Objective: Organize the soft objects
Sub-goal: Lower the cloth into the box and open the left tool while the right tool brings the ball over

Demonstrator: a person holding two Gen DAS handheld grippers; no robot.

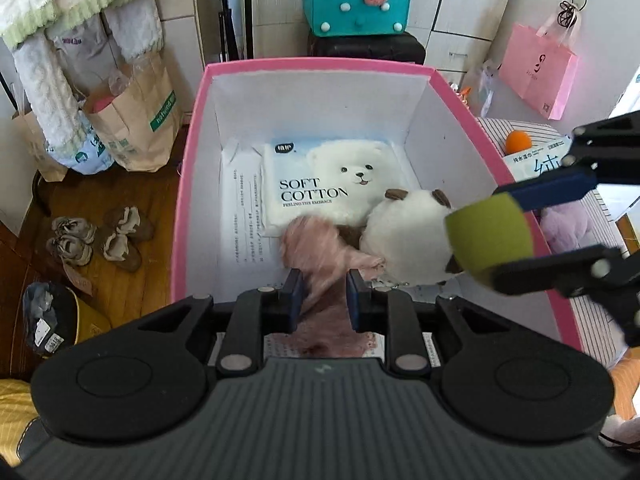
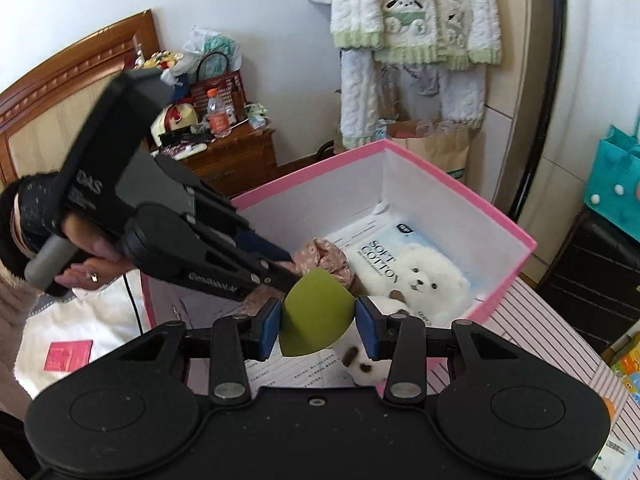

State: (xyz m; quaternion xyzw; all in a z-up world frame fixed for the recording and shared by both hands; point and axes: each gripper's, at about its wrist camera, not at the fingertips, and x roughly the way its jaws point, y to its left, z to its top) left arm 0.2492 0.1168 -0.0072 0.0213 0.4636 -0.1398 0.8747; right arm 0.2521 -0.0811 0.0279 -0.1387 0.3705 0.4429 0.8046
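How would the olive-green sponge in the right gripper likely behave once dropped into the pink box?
The green sponge looks soft and light, pinched between the right gripper pads. Its rounded teardrop shape may let it bounce or roll off the plush toy below it in the pink box.

Both wrist views down into box (image 1: 420, 68)

The tissue pack (image 1: 320, 184) in the pink box (image 1: 188, 184) read "SOFT COTTON", with "FEELING THE EMBRACE" in small print beneath. The left gripper's (image 2: 298, 276) body bore the letters "DAS". Print on the paper sheets (image 1: 244, 216) under the pack was too small to read.
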